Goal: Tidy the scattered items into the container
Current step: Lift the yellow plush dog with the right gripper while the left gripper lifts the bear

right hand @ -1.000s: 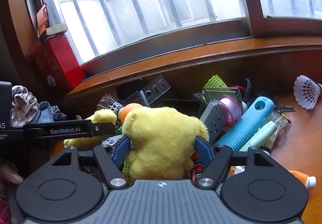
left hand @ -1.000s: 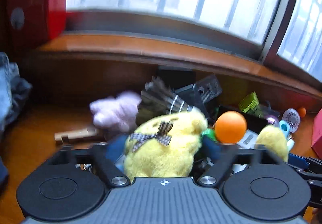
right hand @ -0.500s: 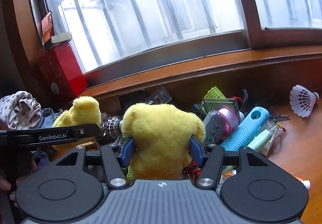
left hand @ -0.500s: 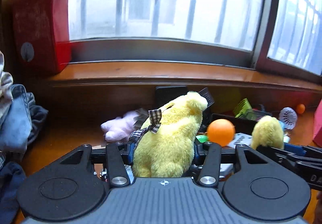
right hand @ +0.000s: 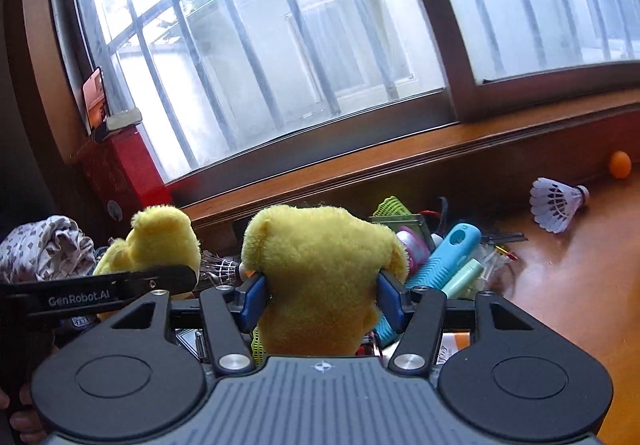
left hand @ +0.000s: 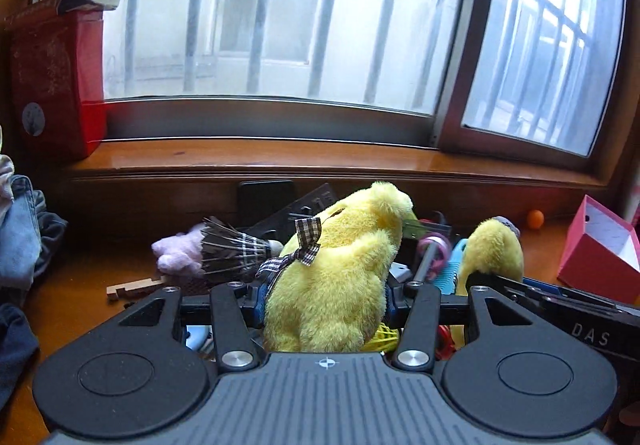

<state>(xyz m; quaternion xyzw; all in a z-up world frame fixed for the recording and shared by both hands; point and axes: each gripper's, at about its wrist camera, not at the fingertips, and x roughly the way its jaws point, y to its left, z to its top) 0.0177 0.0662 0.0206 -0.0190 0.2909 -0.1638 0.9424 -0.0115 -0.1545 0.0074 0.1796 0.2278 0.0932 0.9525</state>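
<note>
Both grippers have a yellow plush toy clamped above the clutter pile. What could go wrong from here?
1. The soft plush toy in the left gripper is pinched low on its body, so it may sag or slip out.
2. The right gripper and its plush toy sit close beside the left one, so the two could bump.
3. The pink box is small, so both toys may not fit.

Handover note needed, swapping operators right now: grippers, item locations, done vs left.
Left gripper: shut on yellow plush with checked bow.
Right gripper: shut on second yellow plush.
Both plushes are lifted above the clutter pile by the window sill.
Pink box sits open on the right; likely the container.
Done: both plushes grasped.
Left: drop them in, then white shuttlecock, orange ball, dark shuttlecock, pink plush.
</note>
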